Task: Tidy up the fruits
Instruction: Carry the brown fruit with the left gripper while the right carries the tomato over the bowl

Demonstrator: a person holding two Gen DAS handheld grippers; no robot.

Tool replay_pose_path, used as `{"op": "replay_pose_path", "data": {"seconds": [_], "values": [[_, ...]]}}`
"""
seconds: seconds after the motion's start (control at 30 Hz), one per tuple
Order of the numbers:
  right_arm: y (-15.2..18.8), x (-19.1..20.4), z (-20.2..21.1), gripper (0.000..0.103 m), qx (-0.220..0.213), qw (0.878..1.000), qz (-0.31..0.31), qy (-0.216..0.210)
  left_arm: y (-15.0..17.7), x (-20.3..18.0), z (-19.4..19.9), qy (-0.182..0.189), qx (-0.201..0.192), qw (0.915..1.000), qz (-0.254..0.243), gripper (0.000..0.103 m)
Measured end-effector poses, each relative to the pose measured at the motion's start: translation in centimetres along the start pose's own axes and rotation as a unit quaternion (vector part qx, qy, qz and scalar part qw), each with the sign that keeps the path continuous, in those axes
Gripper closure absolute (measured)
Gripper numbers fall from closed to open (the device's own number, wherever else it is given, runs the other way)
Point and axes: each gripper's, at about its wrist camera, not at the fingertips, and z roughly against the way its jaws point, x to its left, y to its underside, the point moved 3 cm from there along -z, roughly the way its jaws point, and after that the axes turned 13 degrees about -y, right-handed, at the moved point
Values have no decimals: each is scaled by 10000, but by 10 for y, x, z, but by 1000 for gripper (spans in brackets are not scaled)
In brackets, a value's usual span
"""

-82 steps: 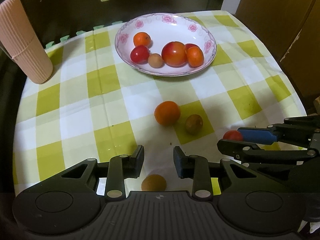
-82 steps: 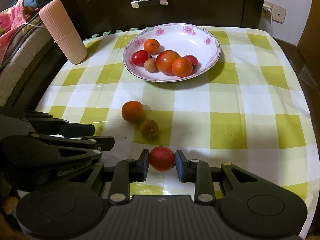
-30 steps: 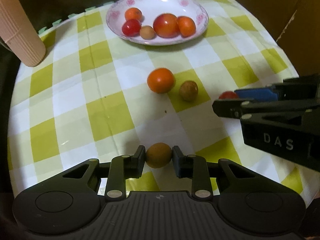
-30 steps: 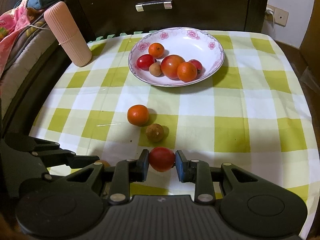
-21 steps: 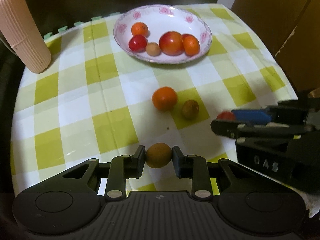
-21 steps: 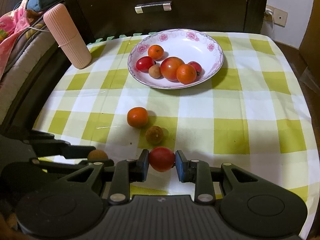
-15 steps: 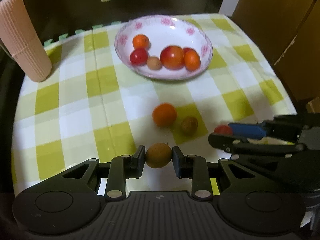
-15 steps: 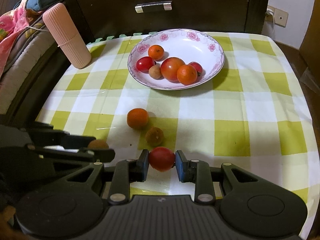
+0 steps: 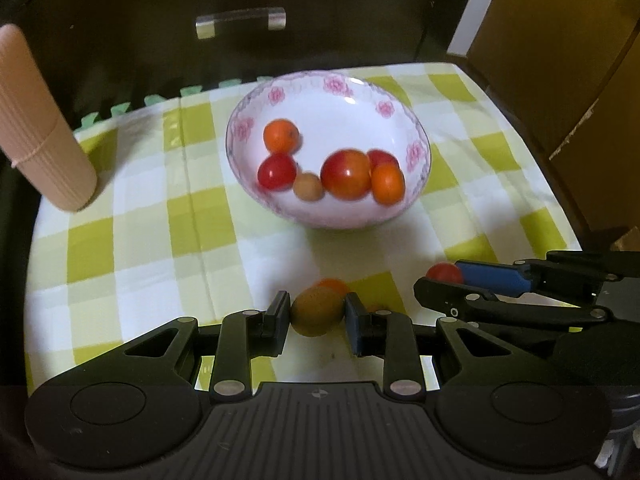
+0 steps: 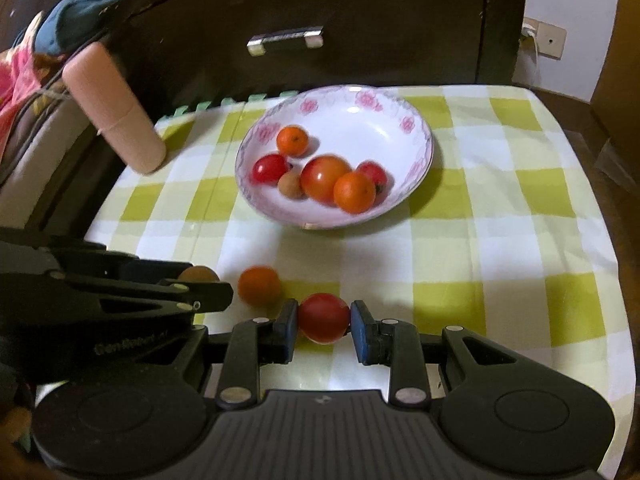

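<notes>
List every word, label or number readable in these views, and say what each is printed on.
Embossed lettering on the side of the left gripper, seen from the right wrist: too blurred to read.
Nothing readable on the bowl, the checked tablecloth or the pink ribbed container.

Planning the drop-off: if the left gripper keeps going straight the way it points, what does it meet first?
Probably the orange on the cloth just past its held brown fruit; if carried above that, the floral bowl. Height is unclear.
</notes>
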Motion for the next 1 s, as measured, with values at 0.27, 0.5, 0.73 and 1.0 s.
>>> {"op": "replay_pose_path", "data": {"seconds": [0.27, 0.5, 0.73, 1.0], "values": [[-33, -11, -8, 75, -188, 9998, -74, 57, -37, 3, -12, -92, -64, 9999, 89, 67], [-56, -21, -23, 75, -246, 9996, -136, 99, -56, 6, -28, -140, -62, 9997, 163, 68], [-70, -27, -35, 75, -248, 9996, -94, 125, -67, 8, -38, -212, -59, 9995, 236, 68], [-77, -28, -50, 75, -256, 9995, -60, 160, -73, 14, -50, -273, -29, 9991, 338, 68]]}}
